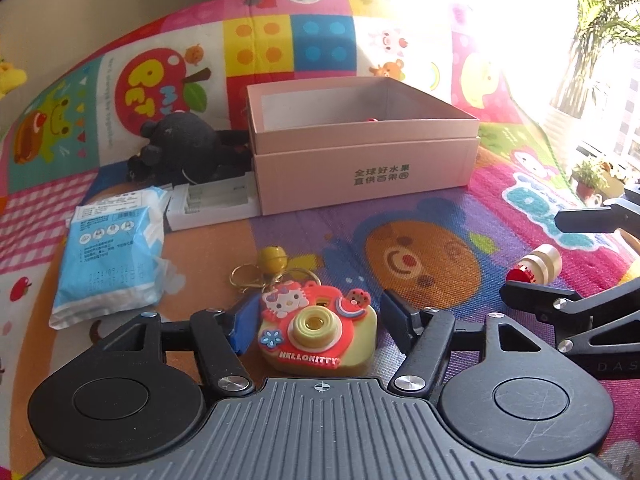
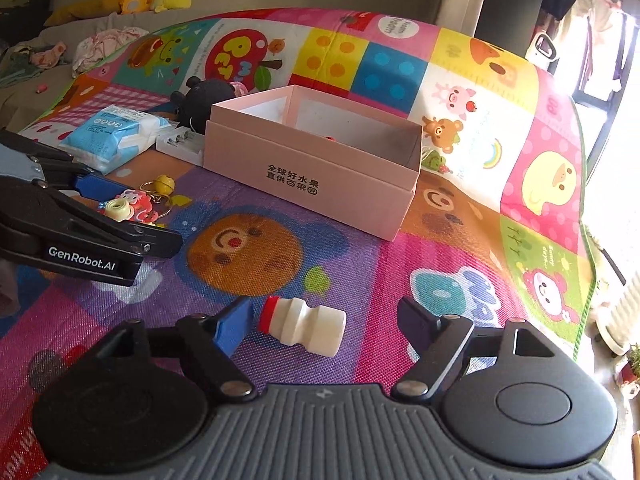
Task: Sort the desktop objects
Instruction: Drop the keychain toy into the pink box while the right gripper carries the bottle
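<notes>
**Straddling two toys on the play mat, both sets of jaws apart**

Lying on its side on the colourful play mat point(image 2: 460, 92), the small white bottle point(image 2: 306, 326) has its long axis running left to right across the right wrist view, red cap toward the left blue pad and base toward the right. The right gripper point(image 2: 326, 322) sits low over the mat with its jaws wide apart, one finger on each side of the bottle; the left pad is just beside the cap, though I cannot tell if it touches.

The Hello Kitty toy camera point(image 1: 318, 330) stands upright on the mat, its yellow lens facing back toward the left wrist camera, with a key ring and a yellow bell point(image 1: 272, 258) trailing away behind it. The left gripper point(image 1: 316, 318) is also low and level, jaws apart, flanking the camera without clamping it.

Beyond both toys stands the open pink box point(image 1: 360, 168), printed side toward the grippers. To its left lie a black plush toy point(image 1: 180, 148), a white tray point(image 1: 212, 206) and a blue-and-white packet point(image 1: 114, 250). In the left wrist view the bottle point(image 1: 534, 266) shows at far right, between the right gripper's fingers.
</notes>
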### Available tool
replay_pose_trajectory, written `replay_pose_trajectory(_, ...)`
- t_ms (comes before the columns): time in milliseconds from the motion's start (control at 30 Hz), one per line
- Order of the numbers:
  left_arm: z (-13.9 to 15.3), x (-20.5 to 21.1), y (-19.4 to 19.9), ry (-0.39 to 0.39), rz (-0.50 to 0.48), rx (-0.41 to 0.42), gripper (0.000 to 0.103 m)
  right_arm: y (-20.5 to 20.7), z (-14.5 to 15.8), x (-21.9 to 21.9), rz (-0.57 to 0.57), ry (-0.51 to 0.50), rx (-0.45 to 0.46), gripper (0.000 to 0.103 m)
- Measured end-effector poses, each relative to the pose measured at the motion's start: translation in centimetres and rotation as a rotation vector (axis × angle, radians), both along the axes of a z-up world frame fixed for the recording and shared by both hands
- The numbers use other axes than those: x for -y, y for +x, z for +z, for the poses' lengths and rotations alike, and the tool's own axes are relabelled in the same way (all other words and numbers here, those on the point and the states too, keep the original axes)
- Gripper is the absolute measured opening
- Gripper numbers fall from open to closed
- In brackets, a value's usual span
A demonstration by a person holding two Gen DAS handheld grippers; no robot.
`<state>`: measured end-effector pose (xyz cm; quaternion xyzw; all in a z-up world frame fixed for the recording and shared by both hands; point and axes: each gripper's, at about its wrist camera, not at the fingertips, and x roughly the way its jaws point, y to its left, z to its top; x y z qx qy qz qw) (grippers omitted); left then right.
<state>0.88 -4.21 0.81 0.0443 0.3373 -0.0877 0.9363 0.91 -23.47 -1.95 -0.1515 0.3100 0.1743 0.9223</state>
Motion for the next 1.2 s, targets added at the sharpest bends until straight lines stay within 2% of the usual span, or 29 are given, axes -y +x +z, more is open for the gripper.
replay_pose_trajectory(67,0.2,0.1,-0.3,0.001,-0.01,-0.003,0.063,0.5,-0.2,0.0,-0.004,0.037,-0.054,0.077)
replay_pose_trajectory(200,0.4,0.1,-1.7,0.011,-0.034,-0.014,0.063,0.2,0.1,-0.1,0.017,0.063,-0.082,0.048)
replay_pose_trajectory(233,0.5,0.2,-2.2,0.014,-0.043,-0.018,0.063,0.1,0.1,-0.1,0.014,0.059,-0.08,0.045)
replay_pose_trajectory(367,1.1,0.2,-3.8,0.026,-0.071,-0.015,0.062,-0.4,0.6,0.3,0.024,0.058,-0.085,0.045)
replay_pose_trajectory(500,3.1,-0.1,-4.5,0.018,-0.09,0.015,0.058,-0.3,3.4,2.0,0.045,0.132,-0.097,0.045)
replay_pose_trajectory(667,7.3,0.3,-3.4,0.055,-0.101,0.148,0.058,0.3,10.5,5.0,0.047,0.271,0.031,0.045)
replay_pose_trajectory(800,10.7,1.1,-0.8,0.078,-0.096,0.263,0.058,0.5,14.3,6.3,0.052,0.308,0.172,0.045)
replay_pose_trajectory(900,12.5,2.3,2.1,0.067,-0.107,0.31,0.058,1.0,14.5,6.4,0.046,0.301,0.213,0.045)
replay_pose_trajectory(1000,13.2,4.0,5.6,0.04,-0.132,0.309,0.058,1.9,13.4,6.8,0.037,0.304,0.187,0.045)
replay_pose_trajectory(1100,12.3,5.8,9.2,0.005,-0.161,0.271,0.058,2.9,11.5,7.1,0.009,0.291,0.148,0.045)
replay_pose_trajectory(1200,11.0,7.2,12.1,-0.056,-0.19,0.2,0.059,3.9,9.8,7.5,-0.016,0.28,0.101,0.045)
